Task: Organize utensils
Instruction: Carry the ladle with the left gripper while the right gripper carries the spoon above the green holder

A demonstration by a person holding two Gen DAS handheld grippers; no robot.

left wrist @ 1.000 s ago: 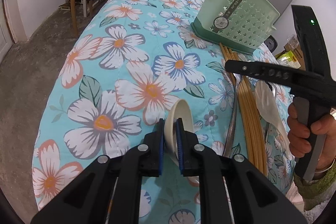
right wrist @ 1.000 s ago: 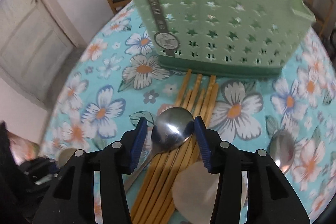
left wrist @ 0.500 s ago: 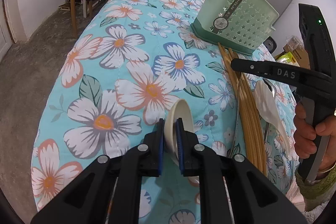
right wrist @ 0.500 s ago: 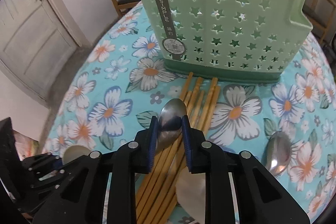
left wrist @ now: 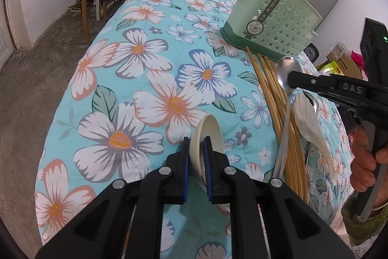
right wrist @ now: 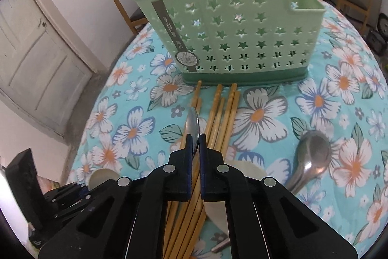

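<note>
Steel spoon [right wrist: 192, 124] is pinched edge-on between the pads of the right gripper [right wrist: 196, 145], bowl sticking out past the fingertips, handle trailing down over the chopsticks [right wrist: 218, 118]; in the left wrist view the same spoon [left wrist: 286, 74] sits tilted with its bowl end clear of the cloth and the handle end apparently not fully off the bundle yet. Left gripper [left wrist: 196, 149] is clamped on the wall of a cream ceramic spoon [left wrist: 207, 137], held above the floral tablecloth [left wrist: 135, 79], not near the holder. So 2 utensils are in hand, 1 per side, and the step is pick-up done, transfer not started. Green star-punched utensil holder [right wrist: 232, 35] stands upright just beyond the far tips of the chopsticks, nothing visible inside it from either view. It has a tall section and a lower pocket on the right end; I can't tell how it's divided inside. Remaining on the cloth: the chopstick bundle, a white ceramic spoon [left wrist: 308, 120] beside it, a 2nd steel spoon [right wrist: 311, 159] lying off to the right, bowl up. Next move as I read it: lift the right spoon fully clear, carry it over the holder rim, rotate so the handle points down, then release into 1 compartment. Grip is on the thin bowl edge, so it may pivot in the pads during the rotate. The left spoon likely follows after.
</note>
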